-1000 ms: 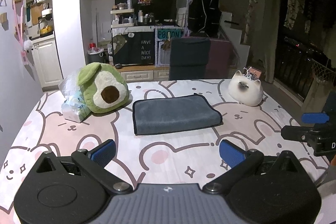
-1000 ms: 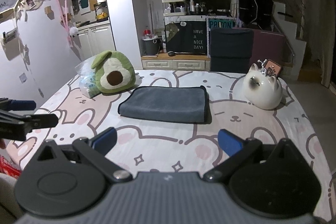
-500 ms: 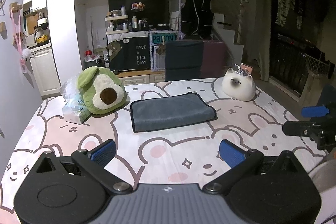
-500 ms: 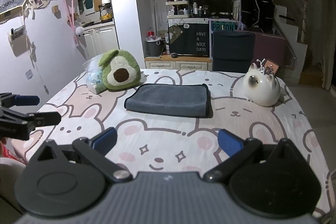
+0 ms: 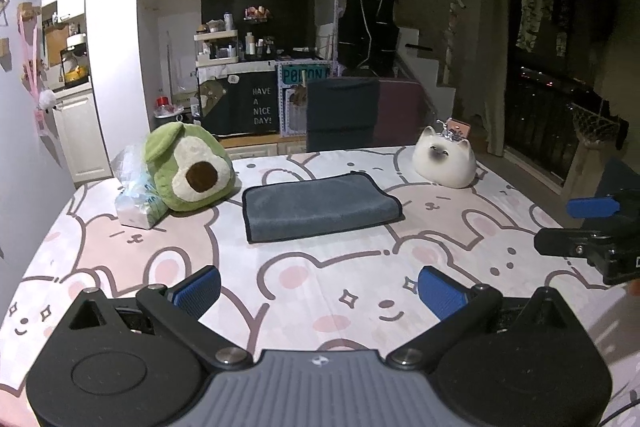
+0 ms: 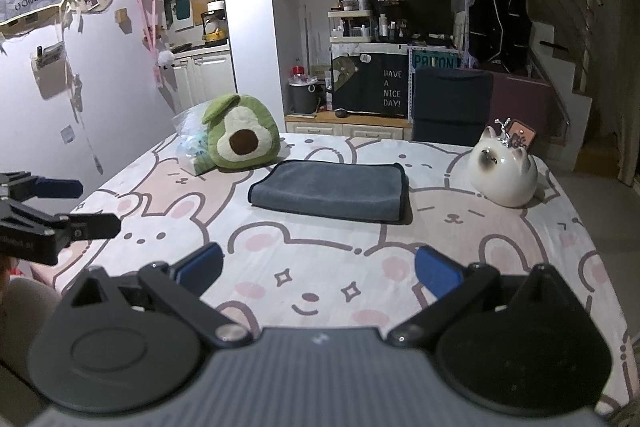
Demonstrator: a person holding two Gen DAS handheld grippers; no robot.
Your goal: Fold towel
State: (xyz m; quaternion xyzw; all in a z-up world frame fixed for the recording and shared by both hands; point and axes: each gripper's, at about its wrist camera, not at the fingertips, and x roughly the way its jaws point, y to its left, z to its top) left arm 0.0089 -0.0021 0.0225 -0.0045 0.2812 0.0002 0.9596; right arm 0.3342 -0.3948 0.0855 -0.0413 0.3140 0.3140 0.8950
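You have a slate-grey towel with a darker edge lying on a tablecloth of pale pink and white, printed with outlined rabbit faces, pink cheeks and little stars. Left of the towel you see a green avocado cushion with a cream middle and brown stone; right of it, a white cat figure with a dark face. Your grippers are black with blue pads.

We look forward from both wrists, low over the near edge of the surface. Both views share the towel at mid-distance, the left seeing it from its left, the right from its right.
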